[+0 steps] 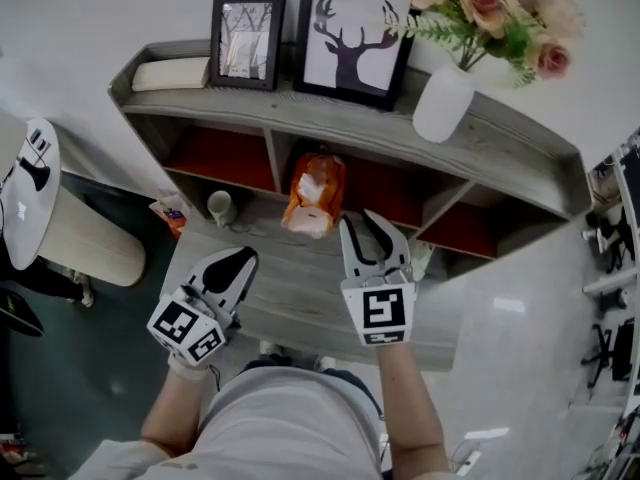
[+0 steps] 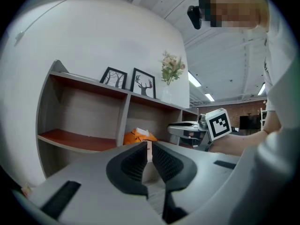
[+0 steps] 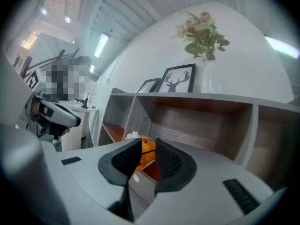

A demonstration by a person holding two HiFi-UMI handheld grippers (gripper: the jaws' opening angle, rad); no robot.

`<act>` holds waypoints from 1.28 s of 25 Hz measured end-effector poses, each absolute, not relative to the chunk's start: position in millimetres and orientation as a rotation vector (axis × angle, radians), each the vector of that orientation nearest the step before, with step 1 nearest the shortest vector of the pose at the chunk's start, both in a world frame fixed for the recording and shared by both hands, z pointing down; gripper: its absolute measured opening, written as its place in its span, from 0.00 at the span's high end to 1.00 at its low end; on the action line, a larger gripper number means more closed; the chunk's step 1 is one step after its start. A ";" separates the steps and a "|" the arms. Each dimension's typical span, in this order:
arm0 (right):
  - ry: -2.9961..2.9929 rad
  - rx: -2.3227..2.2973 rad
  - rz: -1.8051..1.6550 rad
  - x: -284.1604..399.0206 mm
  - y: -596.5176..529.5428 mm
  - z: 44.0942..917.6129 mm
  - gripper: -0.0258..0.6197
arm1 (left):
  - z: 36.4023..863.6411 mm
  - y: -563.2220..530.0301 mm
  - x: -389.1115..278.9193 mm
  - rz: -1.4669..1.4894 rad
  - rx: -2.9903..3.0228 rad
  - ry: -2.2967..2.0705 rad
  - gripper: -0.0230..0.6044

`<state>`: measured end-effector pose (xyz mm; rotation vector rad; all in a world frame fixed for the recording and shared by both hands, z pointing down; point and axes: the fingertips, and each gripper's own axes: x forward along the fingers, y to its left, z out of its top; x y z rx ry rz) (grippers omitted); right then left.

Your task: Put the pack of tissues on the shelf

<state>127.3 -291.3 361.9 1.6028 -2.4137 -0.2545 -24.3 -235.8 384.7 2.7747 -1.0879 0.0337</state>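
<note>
Head view: pack of tissues (image 1: 315,193) is on the shelf (image 1: 520,158), in the middle bay under the deer picture (image 1: 350,33). It sits at the bay's front edge, orange wrap, white tissue showing. Right hand-held gripper (image 1: 358,220) is just near-right of it, tips aimed far into the shelf, jaws apart, nothing in them, clear gap to the pack. Left hand-held gripper (image 1: 245,258) is further off at near-left, jaws together, empty, so the right one is clearly the closer. Pack's long axis reads roughly near-to-far here, but the angle is steep, so not sure. Left gripper view: jaws closed with only a sliver between the pads, nothing held. Pack (image 2: 139,136) is ahead, slightly left, low in the bay, and the right hand-held gripper (image 2: 171,125) is level just right of it, not touching. Right gripper view: jaws partly open, pack (image 3: 143,154) seen through the gap, straight ahead and a bit left, beyond the tips, pads not on it. Left hand-held gripper (image 3: 70,118) is off at left. Both forearms reach forward, both tools about level. Judgement: placement looks done. What's left is backing the right one straight out toward near without nudging the pack, which sits close to the edge.
</note>
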 end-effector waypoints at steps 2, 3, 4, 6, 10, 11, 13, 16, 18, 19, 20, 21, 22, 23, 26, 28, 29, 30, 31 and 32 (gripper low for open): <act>-2.440 1.674 -0.183 141.3 -286.3 360.2 0.83 | 383.9 -238.0 -14.9 0.036 2.794 -1.041 0.90; -2.447 1.705 -0.145 148.4 -283.4 361.2 0.84 | 383.7 -238.8 -10.3 0.038 2.803 -1.019 0.90; -2.445 1.731 -0.113 155.1 -280.1 363.2 0.85 | 383.7 -239.5 -5.8 0.041 2.811 -0.998 0.90; -2.421 1.777 -0.076 167.8 -272.4 368.3 0.86 | 383.4 -240.6 3.6 0.049 2.829 -0.955 0.90; -2.373 1.853 -0.028 190.9 -252.8 382.2 0.87 | 384.4 -241.2 22.1 0.064 2.858 -0.873 0.90; -2.368 1.862 -0.008 195.5 -247.3 387.3 0.87 | 385.4 -241.2 26.0 0.068 2.862 -0.855 0.90; -2.366 1.883 0.040 201.9 -237.3 396.2 0.87 | 387.1 -240.8 32.6 0.077 2.868 -0.823 0.90; -2.362 1.914 0.095 205.8 -226.4 405.4 0.87 | 389.2 -239.7 40.5 0.086 2.874 -0.783 0.90; -2.361 1.925 0.119 206.1 -221.1 409.9 0.87 | 390.8 -239.0 44.7 0.090 2.878 -0.761 0.90; -2.361 1.929 0.128 205.6 -218.9 411.4 0.87 | 391.5 -238.8 46.2 0.093 2.880 -0.753 0.90; -2.362 1.933 0.133 204.6 -217.3 412.3 0.87 | 392.1 -238.6 47.2 0.095 2.880 -0.747 0.90; -2.365 1.935 0.135 203.3 -216.3 412.8 0.87 | 392.6 -238.5 47.8 0.096 2.879 -0.742 0.90; -2.368 1.935 0.136 201.5 -215.5 413.1 0.87 | 393.1 -238.3 48.0 0.096 2.879 -0.739 0.90; -2.372 1.934 0.138 199.4 -214.8 413.6 0.87 | 393.7 -238.0 48.0 0.097 2.878 -0.735 0.90; -2.381 1.924 0.149 193.3 -213.0 416.0 0.87 | 395.8 -236.3 47.9 0.102 2.879 -0.727 0.90; -2.386 1.918 0.151 190.7 -212.1 416.5 0.87 | 396.8 -236.1 47.7 0.105 2.876 -0.724 0.90; -2.387 1.915 0.148 189.6 -211.8 416.5 0.87 | 397.1 -236.3 47.6 0.106 2.874 -0.724 0.90; -2.387 1.911 0.142 188.6 -211.6 416.5 0.87 | 397.4 -236.5 47.4 0.107 2.873 -0.724 0.90; -2.386 1.905 0.133 187.7 -211.6 416.6 0.87 | 397.7 -236.8 47.4 0.108 2.872 -0.724 0.90; -2.384 1.900 0.121 186.9 -211.7 416.9 0.87 | 397.9 -237.0 47.5 0.109 2.873 -0.724 0.90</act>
